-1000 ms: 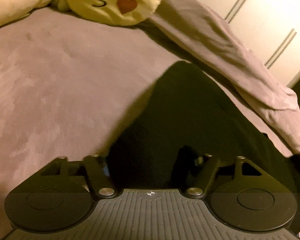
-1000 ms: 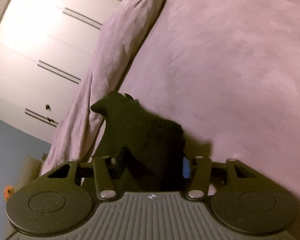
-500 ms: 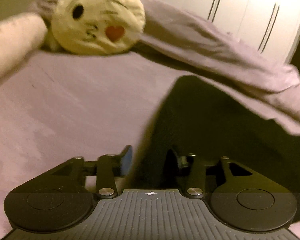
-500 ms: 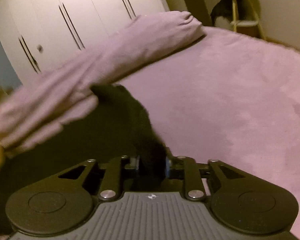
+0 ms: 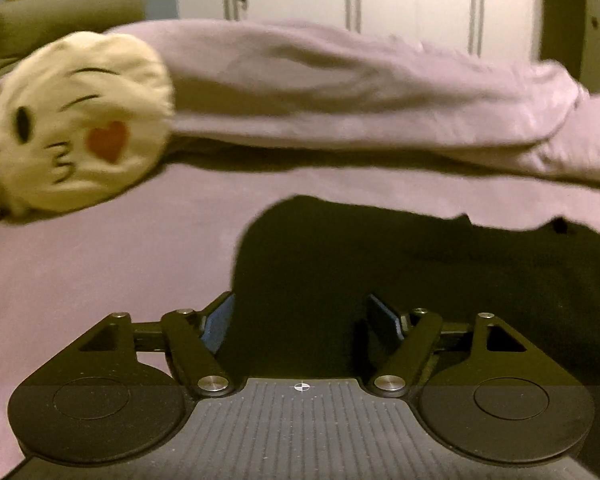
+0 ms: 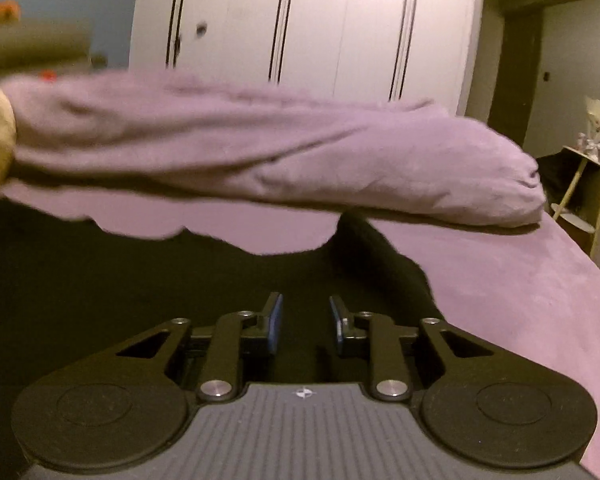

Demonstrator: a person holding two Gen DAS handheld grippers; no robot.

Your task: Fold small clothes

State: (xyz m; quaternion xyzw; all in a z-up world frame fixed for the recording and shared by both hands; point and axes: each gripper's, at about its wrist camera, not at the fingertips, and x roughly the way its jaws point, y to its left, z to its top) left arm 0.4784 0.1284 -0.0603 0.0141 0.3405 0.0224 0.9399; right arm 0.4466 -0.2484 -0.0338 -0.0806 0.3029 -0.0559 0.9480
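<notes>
A black garment (image 5: 380, 260) lies spread flat on the purple bed cover (image 5: 80, 280). My left gripper (image 5: 302, 316) hovers over the garment's left edge. Its jaws are opening, its blue pads (image 5: 220, 320) stand wide apart, and nothing is pinched between them. In the right wrist view the garment (image 6: 140, 280) fills the lower left, with a ridge running up to the right. My right gripper (image 6: 306, 316) is over it with its jaws closing to a narrow gap. The blue pads (image 6: 274, 320) show bare, with dark cloth beneath them.
A rolled purple duvet (image 5: 360, 100) (image 6: 260, 152) lies across the bed just beyond the garment. A yellow kissing-face pillow (image 5: 80, 128) sits at the left. White wardrobe doors (image 6: 320, 20) stand behind. A small side table (image 6: 588, 184) is past the bed's right edge.
Both views have rolled level and swung toward the wardrobe. The fold that the right gripper held up is gone and the garment lies flat. The left jaws have widened and the right jaws have narrowed.
</notes>
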